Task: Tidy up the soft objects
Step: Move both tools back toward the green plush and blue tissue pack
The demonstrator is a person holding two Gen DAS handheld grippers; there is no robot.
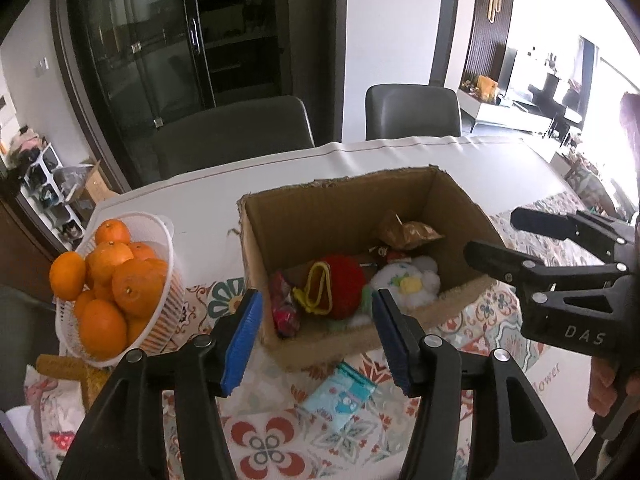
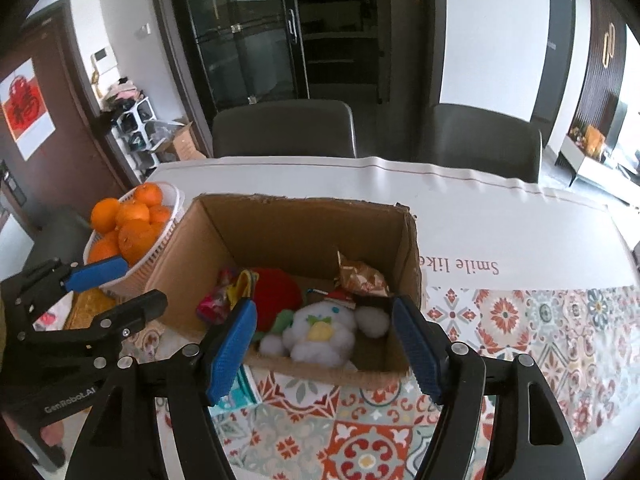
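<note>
An open cardboard box [image 1: 460, 200] [image 2: 184, 240] stands on the patterned tablecloth. Inside lie a white plush toy [image 1: 408, 280] [image 2: 320, 332], a red fuzzy ball with yellow loops [image 1: 340, 284] [image 2: 276, 296], a red-pink packet [image 1: 284, 308] [image 2: 214, 300] and a brown foil bag [image 1: 404, 232] [image 2: 360, 276]. A small light-blue packet [image 1: 340, 392] [image 2: 240, 392] lies on the cloth in front of the box. My left gripper [image 1: 316, 336] is open and empty just before the box's near wall. My right gripper [image 2: 324, 352] is open and empty above the white plush; it also shows at the right of the left wrist view [image 1: 492, 236].
A white basket of oranges [image 1: 116, 288] [image 2: 132, 232] stands left of the box. A yellow textured object [image 1: 68, 368] lies under the basket's front. Two grey chairs [image 1: 236, 132] [image 1: 412, 112] stand behind the table. The white cloth stretches beyond the box.
</note>
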